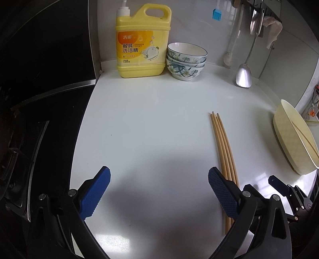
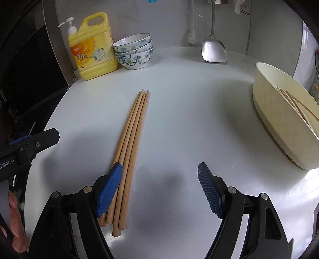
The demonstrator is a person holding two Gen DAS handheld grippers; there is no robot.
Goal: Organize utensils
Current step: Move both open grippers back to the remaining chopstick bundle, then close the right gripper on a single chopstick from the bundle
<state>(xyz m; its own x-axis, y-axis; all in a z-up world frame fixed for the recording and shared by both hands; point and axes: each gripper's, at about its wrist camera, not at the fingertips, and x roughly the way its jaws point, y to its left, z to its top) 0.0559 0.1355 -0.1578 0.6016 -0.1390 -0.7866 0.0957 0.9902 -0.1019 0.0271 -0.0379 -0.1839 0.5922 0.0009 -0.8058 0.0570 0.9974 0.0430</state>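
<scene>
Several wooden chopsticks (image 2: 131, 143) lie side by side on the white counter (image 2: 179, 119), tips pointing away. My right gripper (image 2: 159, 177) hangs open above the counter, its left pad just over the bundle's near end, nothing held. My left gripper (image 1: 159, 179) is open too, with the chopsticks (image 1: 224, 147) running beside and under its right finger. A cream oval holder (image 2: 279, 127) stands at the right with more chopsticks (image 2: 295, 103) inside. In the left wrist view the right gripper (image 1: 283, 187) shows at the lower right.
At the back wall stand a yellow detergent jug (image 1: 142, 43) and stacked floral bowls (image 1: 186, 59). A metal spatula (image 1: 244, 73), a white brush (image 1: 229, 55) and a blue silicone brush (image 1: 216, 14) hang there. A dark stove (image 1: 39, 99) borders the left. A hand (image 2: 16, 219) shows low left.
</scene>
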